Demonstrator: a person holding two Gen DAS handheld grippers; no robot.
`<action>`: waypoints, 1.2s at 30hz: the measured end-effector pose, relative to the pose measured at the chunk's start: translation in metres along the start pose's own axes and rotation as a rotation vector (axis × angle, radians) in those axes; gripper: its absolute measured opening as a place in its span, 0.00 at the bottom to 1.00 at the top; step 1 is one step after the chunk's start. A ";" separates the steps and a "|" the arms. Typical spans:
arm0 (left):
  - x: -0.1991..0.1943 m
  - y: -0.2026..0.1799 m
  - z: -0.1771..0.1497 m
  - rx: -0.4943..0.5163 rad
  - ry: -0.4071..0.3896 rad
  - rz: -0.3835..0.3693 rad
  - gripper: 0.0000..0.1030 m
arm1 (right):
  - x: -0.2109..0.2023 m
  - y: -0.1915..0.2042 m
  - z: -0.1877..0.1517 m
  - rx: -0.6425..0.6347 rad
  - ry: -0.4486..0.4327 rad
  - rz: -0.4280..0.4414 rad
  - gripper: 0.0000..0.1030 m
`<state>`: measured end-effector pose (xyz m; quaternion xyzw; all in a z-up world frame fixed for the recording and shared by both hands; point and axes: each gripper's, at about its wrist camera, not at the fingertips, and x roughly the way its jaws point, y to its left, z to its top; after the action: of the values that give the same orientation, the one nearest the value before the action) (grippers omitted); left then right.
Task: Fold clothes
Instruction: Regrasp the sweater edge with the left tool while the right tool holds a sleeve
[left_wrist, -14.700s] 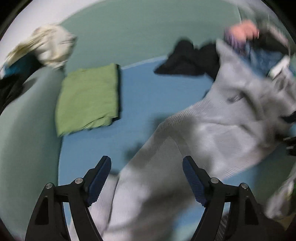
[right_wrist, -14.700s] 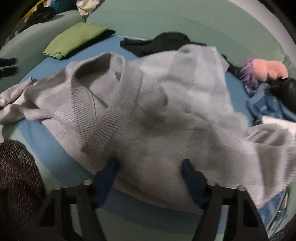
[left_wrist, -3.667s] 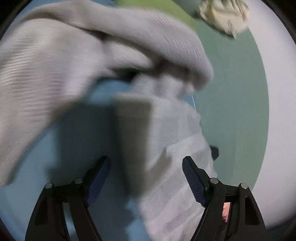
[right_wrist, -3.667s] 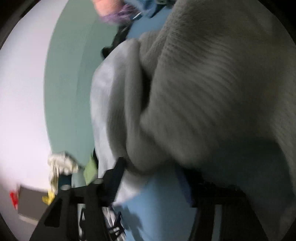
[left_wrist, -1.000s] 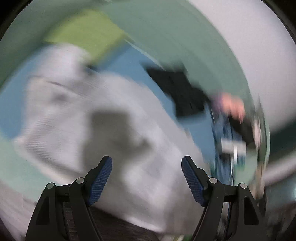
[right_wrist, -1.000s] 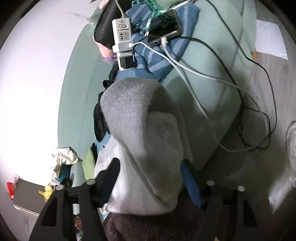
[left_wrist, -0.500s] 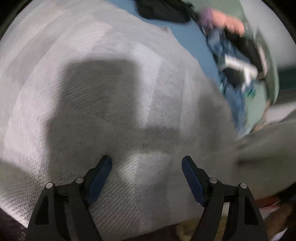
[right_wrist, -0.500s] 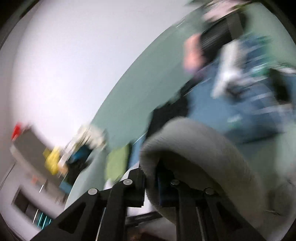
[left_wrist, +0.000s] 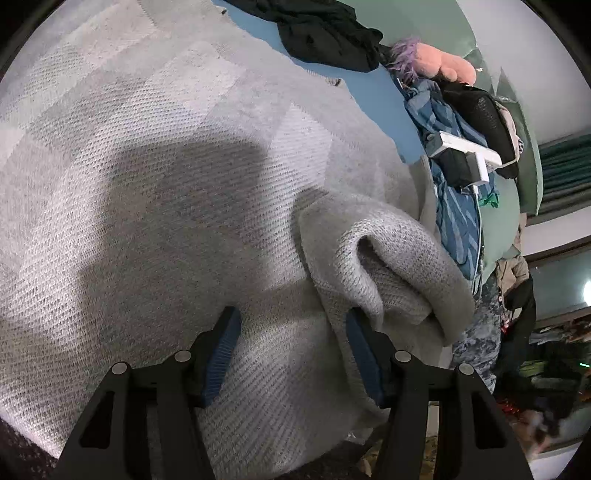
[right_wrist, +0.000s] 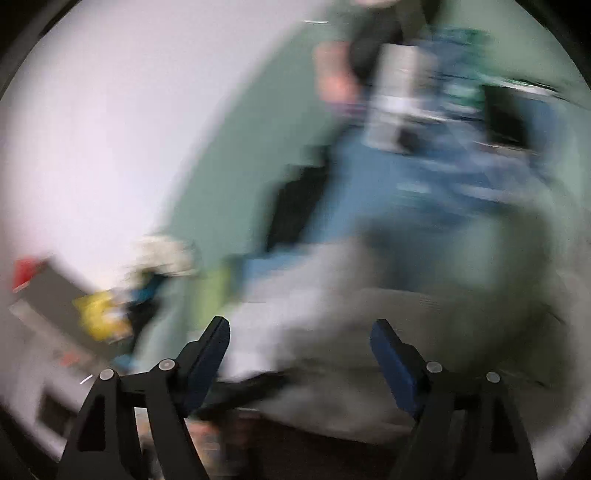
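Observation:
A grey knitted sweater (left_wrist: 166, 177) lies spread over the blue sheet (left_wrist: 384, 99) and fills most of the left wrist view. A folded sleeve or hem (left_wrist: 376, 266) is bunched at its right side. My left gripper (left_wrist: 291, 343) is open, its jaws low over the knit beside that fold, holding nothing. In the blurred right wrist view the sweater (right_wrist: 388, 325) shows as a grey mass. My right gripper (right_wrist: 299, 347) is open and empty above its near edge.
A black garment (left_wrist: 325, 33) lies at the far edge of the sheet. A pink and purple plush toy (left_wrist: 436, 62), a blue striped cloth (left_wrist: 454, 206) and a white power strip (left_wrist: 469, 147) lie to the right. A folded green garment (right_wrist: 210, 291) lies far left.
My right gripper was shut on a fold of the sweater half a second ago; now it is open and swinging away. My left gripper has dropped closer to the knit.

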<state>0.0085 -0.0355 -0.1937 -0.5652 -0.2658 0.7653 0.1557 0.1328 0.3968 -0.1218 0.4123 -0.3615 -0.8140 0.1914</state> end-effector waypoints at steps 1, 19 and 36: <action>-0.001 -0.001 -0.002 0.001 -0.005 -0.006 0.59 | 0.007 -0.019 -0.001 0.063 0.033 -0.006 0.77; -0.084 -0.014 -0.067 0.142 -0.290 0.010 0.60 | 0.140 0.128 0.043 -0.206 0.211 0.164 0.01; 0.036 -0.198 -0.096 1.262 -0.210 0.407 0.61 | 0.050 -0.084 -0.009 0.441 0.066 0.014 0.70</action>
<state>0.0758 0.1665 -0.1270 -0.3271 0.3305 0.8391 0.2823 0.1094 0.4189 -0.2146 0.4681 -0.5271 -0.7000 0.1143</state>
